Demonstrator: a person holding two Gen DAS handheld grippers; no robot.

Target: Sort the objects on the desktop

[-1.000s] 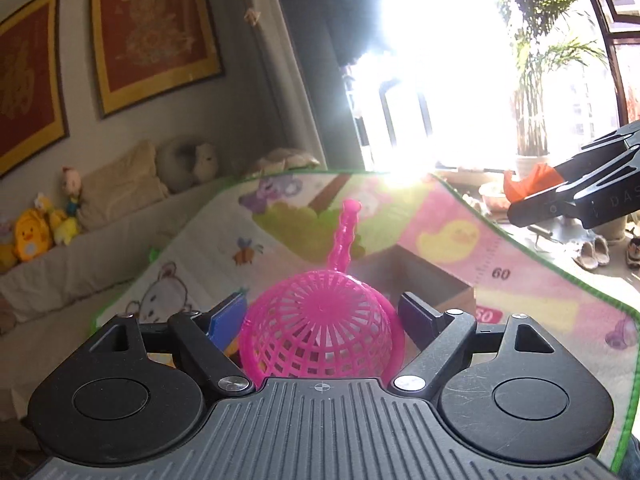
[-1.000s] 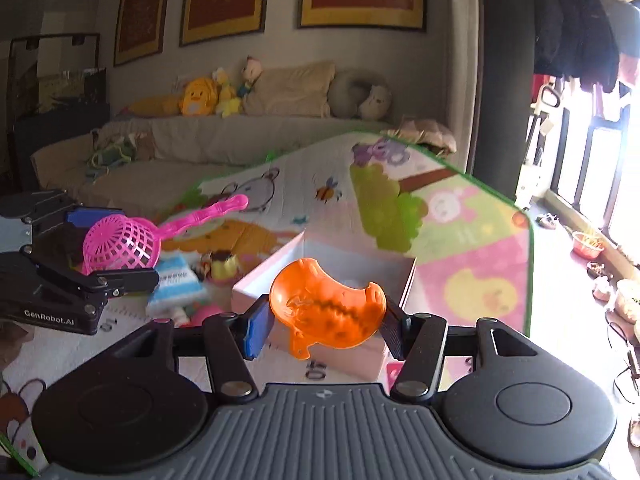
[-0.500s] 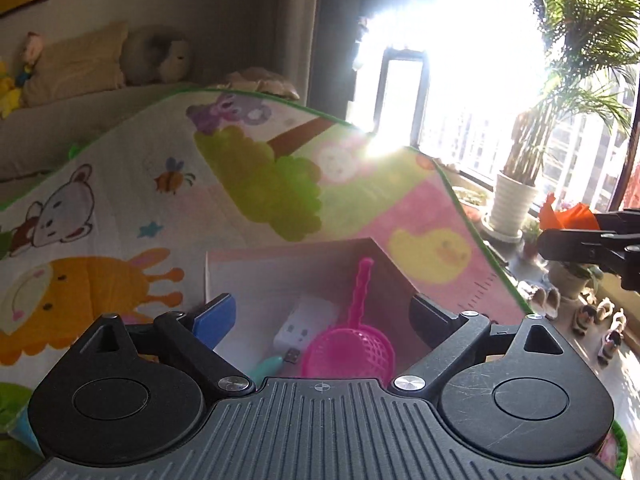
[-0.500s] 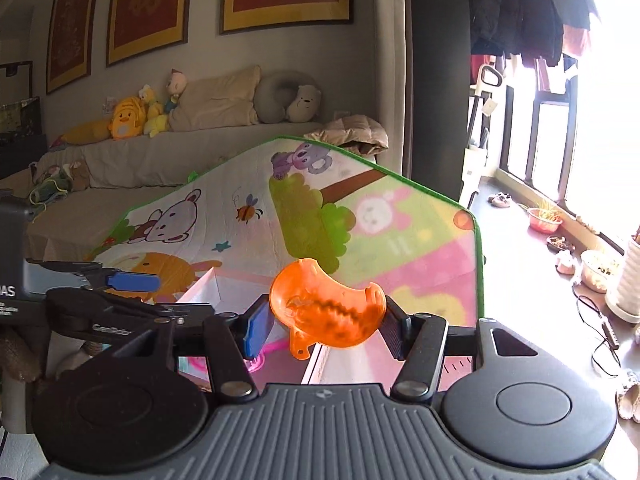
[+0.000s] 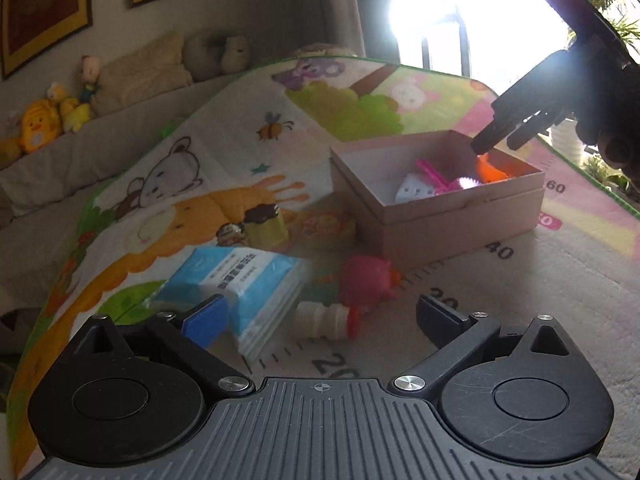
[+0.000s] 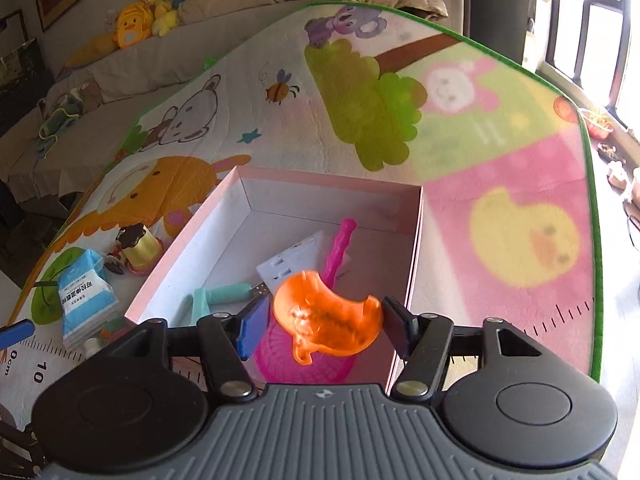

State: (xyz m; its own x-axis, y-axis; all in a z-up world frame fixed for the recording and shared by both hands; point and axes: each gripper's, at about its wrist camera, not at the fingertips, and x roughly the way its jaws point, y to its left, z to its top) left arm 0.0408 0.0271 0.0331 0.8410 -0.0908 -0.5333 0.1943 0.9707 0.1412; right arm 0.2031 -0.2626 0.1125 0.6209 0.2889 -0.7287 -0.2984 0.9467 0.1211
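My right gripper (image 6: 326,326) hangs over the near corner of the pink box (image 6: 332,186), its jaws spread a little wider than the blurred orange toy (image 6: 326,326) between them. In the box lie the pink sieve (image 6: 320,360), a white socket adapter (image 6: 294,260) and a teal tool (image 6: 218,296). My left gripper (image 5: 322,318) is open and empty, low over the mat, in front of a blue tissue pack (image 5: 240,280), a pink toy (image 5: 366,280) and a white-and-red piece (image 5: 324,320). The box (image 5: 440,216) stands behind them, with the right gripper (image 5: 516,120) above it.
A small yellow-green doll figure (image 5: 260,226) stands on the play mat (image 5: 200,168) left of the box. A sofa with plush toys (image 5: 40,124) runs along the back. The mat's green edge (image 6: 592,200) and the floor lie to the right.
My left gripper let go of the pink sieve into the box and drew back left over the loose items. My right gripper moved over the box and its jaws spread around the orange toy.
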